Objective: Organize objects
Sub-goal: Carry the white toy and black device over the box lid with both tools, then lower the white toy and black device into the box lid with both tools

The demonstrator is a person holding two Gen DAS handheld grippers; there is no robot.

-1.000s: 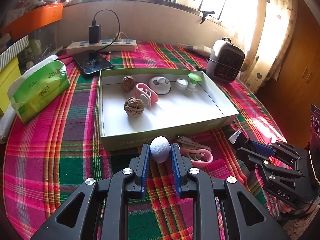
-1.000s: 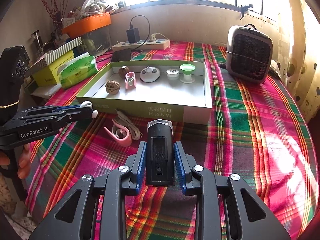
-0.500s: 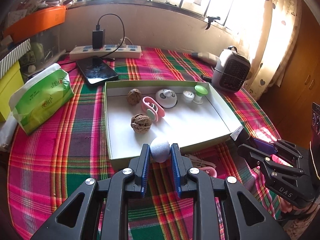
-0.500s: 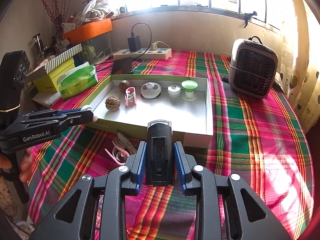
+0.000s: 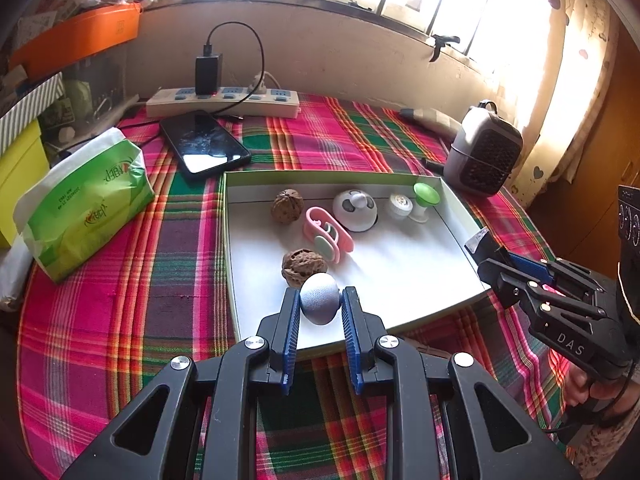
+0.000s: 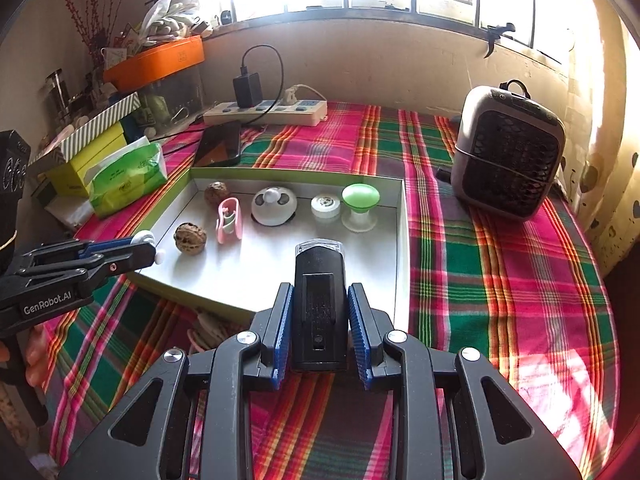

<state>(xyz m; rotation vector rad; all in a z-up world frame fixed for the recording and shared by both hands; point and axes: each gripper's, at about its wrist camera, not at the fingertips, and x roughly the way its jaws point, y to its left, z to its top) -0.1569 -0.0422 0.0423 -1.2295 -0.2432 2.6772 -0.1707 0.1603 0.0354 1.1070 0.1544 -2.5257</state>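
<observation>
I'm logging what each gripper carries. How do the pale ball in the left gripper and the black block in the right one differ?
The pale blue-grey textured ball is round and small; the black rectangular device is long, boxy and clear-capped. The ball sits at the left gripper fingertips; the device runs deep between the right gripper fingers. Both are clamped, held above the white tray.

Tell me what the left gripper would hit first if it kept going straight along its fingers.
Probably the brown wrinkled walnut on the white floor of the shallow green-rimmed cardboard tray, just beyond the small grey-blue ball held by the left gripper. Depth is uncertain.
</observation>
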